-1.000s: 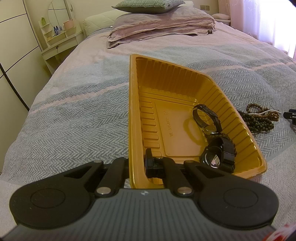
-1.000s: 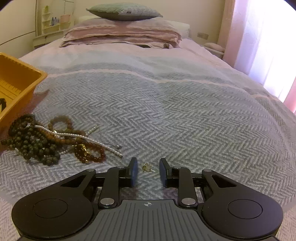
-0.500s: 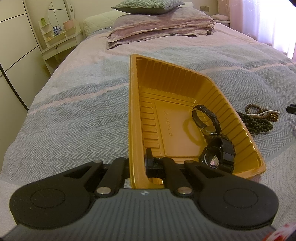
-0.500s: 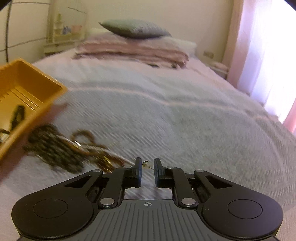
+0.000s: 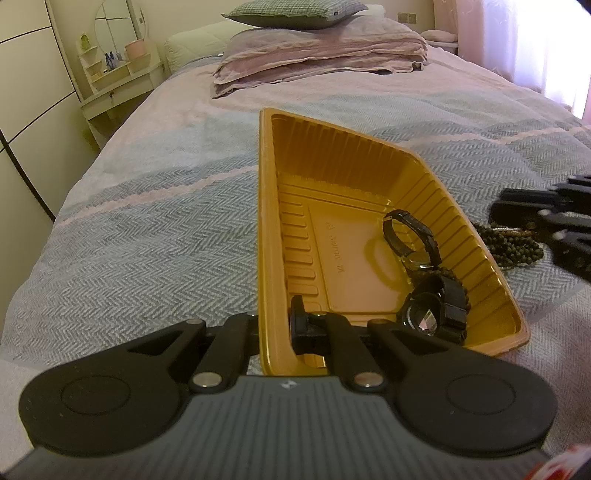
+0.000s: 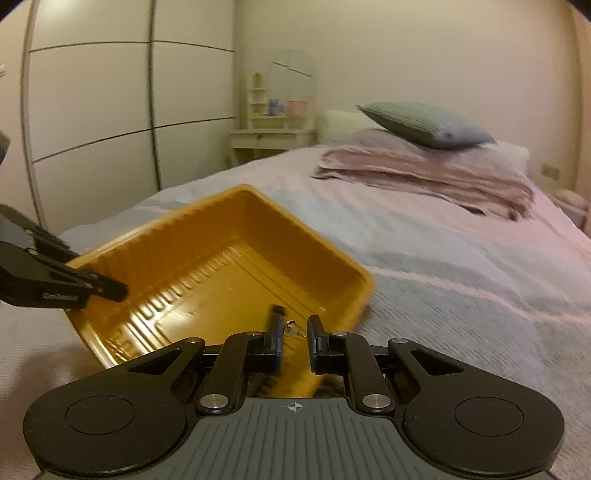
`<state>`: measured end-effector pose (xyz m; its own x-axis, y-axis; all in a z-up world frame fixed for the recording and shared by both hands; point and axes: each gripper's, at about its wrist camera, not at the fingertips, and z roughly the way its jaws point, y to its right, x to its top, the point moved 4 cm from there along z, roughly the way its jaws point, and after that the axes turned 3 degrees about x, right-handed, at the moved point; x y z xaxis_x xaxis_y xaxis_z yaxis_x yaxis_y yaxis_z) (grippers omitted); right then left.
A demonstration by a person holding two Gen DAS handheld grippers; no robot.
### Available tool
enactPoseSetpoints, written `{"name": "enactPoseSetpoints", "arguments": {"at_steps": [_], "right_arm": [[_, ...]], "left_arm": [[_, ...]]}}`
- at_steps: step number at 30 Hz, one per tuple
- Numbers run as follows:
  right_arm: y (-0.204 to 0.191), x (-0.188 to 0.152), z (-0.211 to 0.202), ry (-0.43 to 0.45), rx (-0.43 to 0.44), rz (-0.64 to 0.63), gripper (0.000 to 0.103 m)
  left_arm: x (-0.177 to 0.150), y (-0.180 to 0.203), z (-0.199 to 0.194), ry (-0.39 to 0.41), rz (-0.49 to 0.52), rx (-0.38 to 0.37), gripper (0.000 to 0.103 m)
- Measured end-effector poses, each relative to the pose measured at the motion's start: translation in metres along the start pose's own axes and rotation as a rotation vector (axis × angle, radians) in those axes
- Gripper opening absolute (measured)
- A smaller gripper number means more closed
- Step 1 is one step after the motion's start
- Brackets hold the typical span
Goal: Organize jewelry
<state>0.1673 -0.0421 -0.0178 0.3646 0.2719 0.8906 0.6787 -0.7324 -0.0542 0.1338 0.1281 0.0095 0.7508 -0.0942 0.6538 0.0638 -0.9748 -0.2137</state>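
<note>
The left gripper [image 5: 275,325] pinches the yellow tray [image 5: 369,229] wall; the right gripper [image 6: 293,338] holds a tiny earring [image 6: 291,326] over it; next, let go gently.

A home bedroom: a made bed [image 5: 155,229] with a herringbone cover, folded blankets [image 5: 317,55] and a pillow [image 5: 291,11] at its head, a white dressing table [image 5: 118,85] with mirror beside it, and a wardrobe [image 6: 96,122] along the wall.
</note>
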Motion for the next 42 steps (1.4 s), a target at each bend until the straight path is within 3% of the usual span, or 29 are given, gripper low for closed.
{"name": "enactPoseSetpoints", "arguments": {"at_steps": [5,6,7,9,14,23,31,34,39,42], "right_arm": [[-0.012,0.001,0.020,-0.006,0.051,-0.006,0.015],[-0.011,-0.001,0.021,-0.010,0.065,0.004,0.023],[-0.009,-0.002,0.021,-0.009,0.062,0.015,0.044],[-0.005,-0.004,0.014,0.018,0.050,0.033,0.061],[0.020,-0.019,-0.016,0.030,-0.031,0.067,0.061],[0.090,-0.075,-0.056,-0.086,-0.274,0.192,0.061],[0.121,-0.089,-0.065,-0.124,-0.339,0.208,0.060],[0.125,-0.087,-0.056,-0.142,-0.326,0.181,0.040],[0.126,-0.088,-0.034,-0.189,-0.303,0.102,0.030],[0.128,-0.089,-0.021,-0.223,-0.289,0.062,0.016]], "left_arm": [[0.000,-0.001,0.000,0.001,0.000,-0.002,0.003],[0.000,-0.001,0.000,0.001,0.000,-0.001,0.003],[0.000,-0.001,0.000,0.001,-0.001,-0.002,0.003],[0.000,-0.001,0.000,0.001,-0.001,-0.002,0.003],[0.000,-0.001,0.000,0.001,-0.003,-0.001,0.003],[0.001,0.000,-0.002,0.005,-0.003,0.000,0.004],[0.002,0.000,-0.002,0.005,-0.001,0.001,0.004],[0.003,-0.001,-0.003,0.004,-0.001,0.002,0.004],[0.003,0.001,-0.004,0.005,0.004,0.005,0.004],[0.003,0.001,-0.003,0.005,0.003,0.005,0.004]]}}
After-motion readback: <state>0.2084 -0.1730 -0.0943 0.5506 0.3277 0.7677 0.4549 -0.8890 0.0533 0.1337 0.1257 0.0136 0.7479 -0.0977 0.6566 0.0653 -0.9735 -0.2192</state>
